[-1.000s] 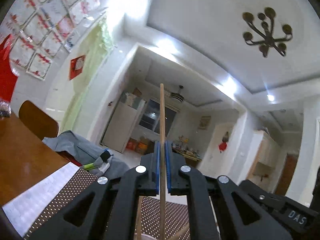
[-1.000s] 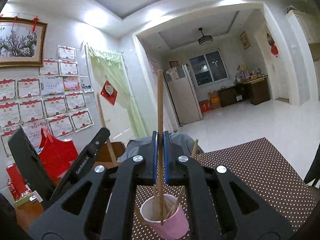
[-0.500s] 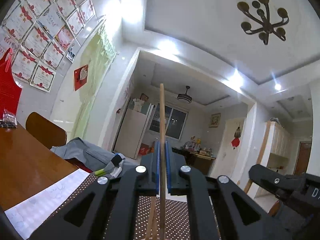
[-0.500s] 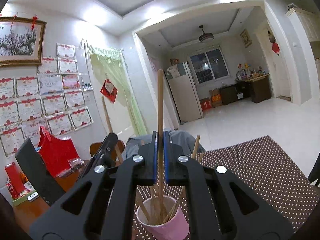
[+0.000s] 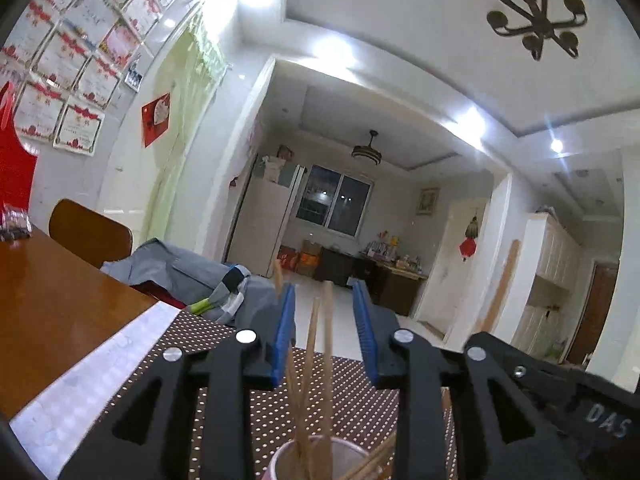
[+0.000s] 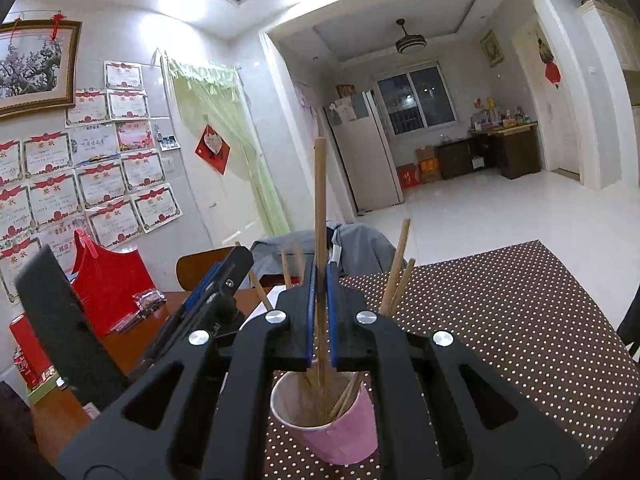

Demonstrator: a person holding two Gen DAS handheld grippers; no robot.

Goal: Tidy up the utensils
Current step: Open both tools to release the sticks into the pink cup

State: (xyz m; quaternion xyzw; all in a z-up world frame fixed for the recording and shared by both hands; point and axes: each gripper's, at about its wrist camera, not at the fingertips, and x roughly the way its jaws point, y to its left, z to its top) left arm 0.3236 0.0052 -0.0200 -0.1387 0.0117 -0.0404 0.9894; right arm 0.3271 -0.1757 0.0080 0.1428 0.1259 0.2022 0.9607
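A pink paper cup (image 6: 340,432) stands on the dotted mat with several wooden chopsticks leaning in it. My right gripper (image 6: 320,280) is shut on one upright chopstick (image 6: 320,200), whose lower end reaches down into the cup. In the left wrist view the cup's rim (image 5: 352,446) sits just under my left gripper (image 5: 325,320). Its jaws are opening. Loose chopsticks (image 5: 328,344) stand between the blue pads (image 5: 285,332) without touching them. The left gripper (image 6: 218,292) also shows at the left of the right wrist view.
A brown dotted mat (image 6: 500,320) covers the near part of the wooden table (image 5: 60,300). White paper (image 5: 92,372) lies along the mat's edge. A red bag (image 6: 106,280), a red can (image 6: 24,352), a chair back (image 5: 90,232) and a grey garment (image 5: 180,272) are at the left.
My left jaws have parted and let go of their chopstick, which has dropped lower into the cup. Both grippers have come down, and the right one's chopstick now reaches deeper into the cup.
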